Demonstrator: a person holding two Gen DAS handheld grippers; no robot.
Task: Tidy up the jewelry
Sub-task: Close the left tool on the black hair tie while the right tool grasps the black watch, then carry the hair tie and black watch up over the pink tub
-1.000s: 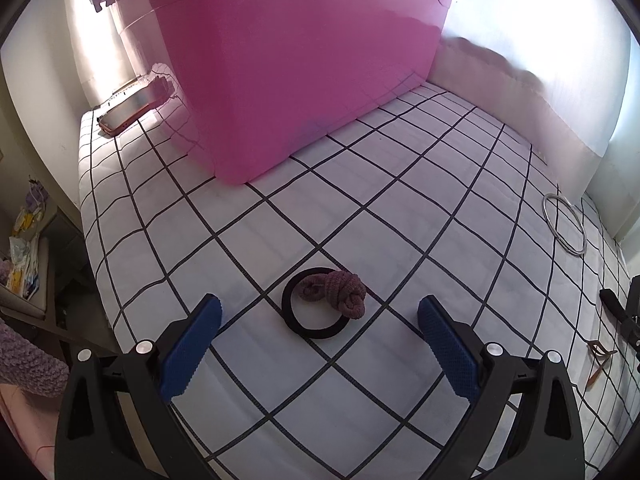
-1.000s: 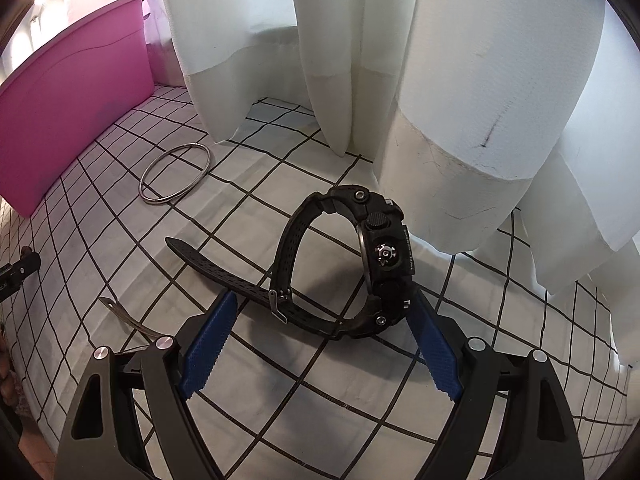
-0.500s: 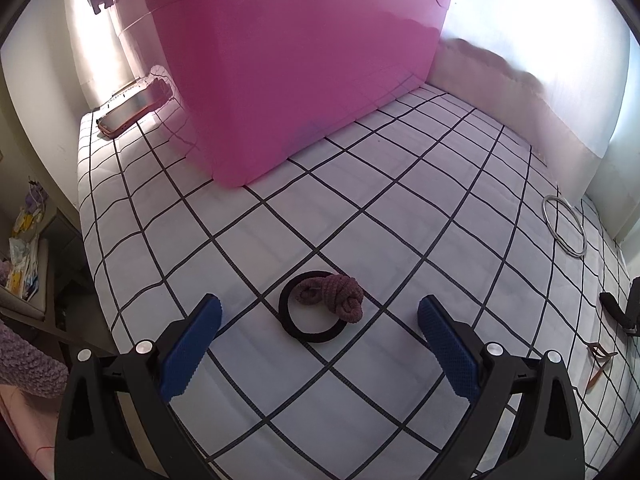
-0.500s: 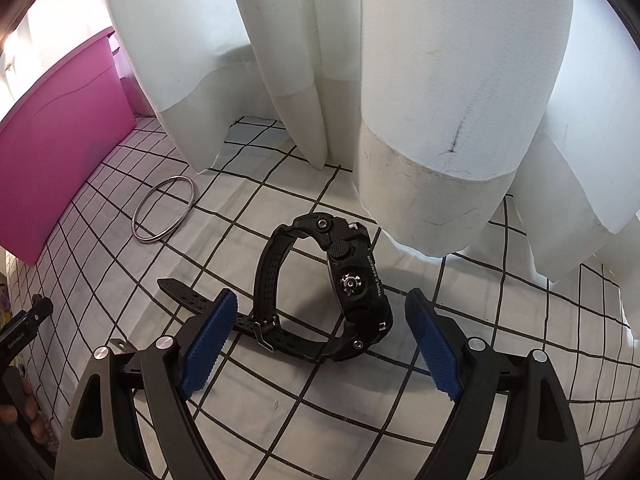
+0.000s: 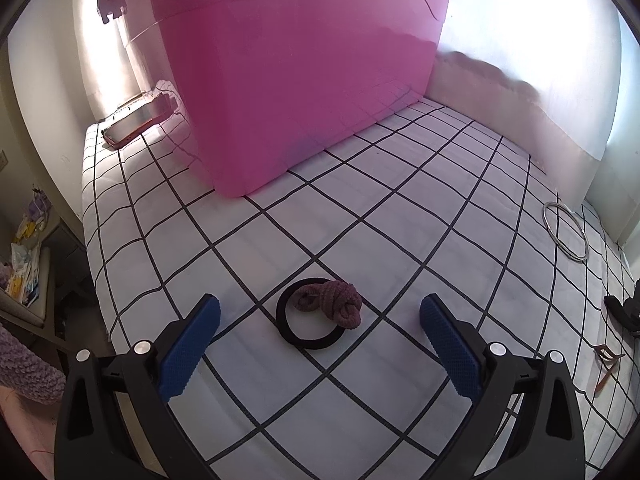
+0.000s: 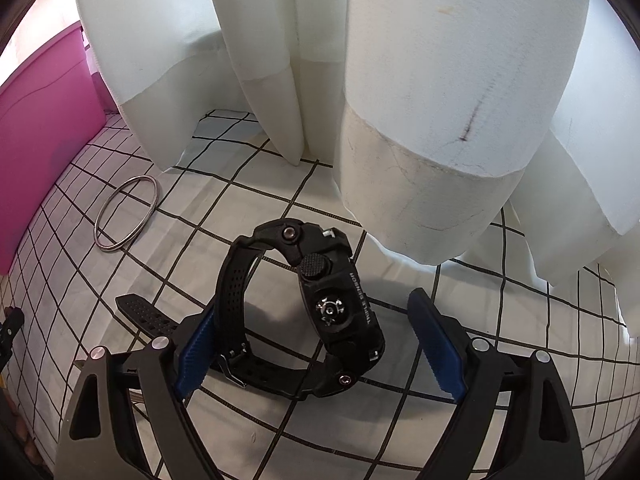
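A black digital watch (image 6: pixel 344 316) stands on its side on the white checked bedsheet (image 6: pixel 280 432), between the fingers of my right gripper (image 6: pixel 314 308). The jaws are opening. The left pad (image 6: pixel 196 352) sits right against the strap, and the right pad (image 6: pixel 436 344) is clear of the case. In the left wrist view a black hair tie (image 5: pixel 292 334) lies flat with a knotted mauve scrunchie (image 5: pixel 336 302) on it. My left gripper (image 5: pixel 320 312) hangs open just short of the two, touching neither.
A big pink bin (image 5: pixel 300 80) stands on the bed beyond the hair tie. A silver bangle (image 6: pixel 126 212) lies left of the watch, by the white curtain (image 6: pixel 420 100). A thin brown band (image 5: pixel 606 364) lies at the right. A small tray (image 5: pixel 136 124) sits far left.
My right gripper has come closer around the watch and rolled a little, and its jaws now stand slightly wider. The left gripper and the hair tie look the same.
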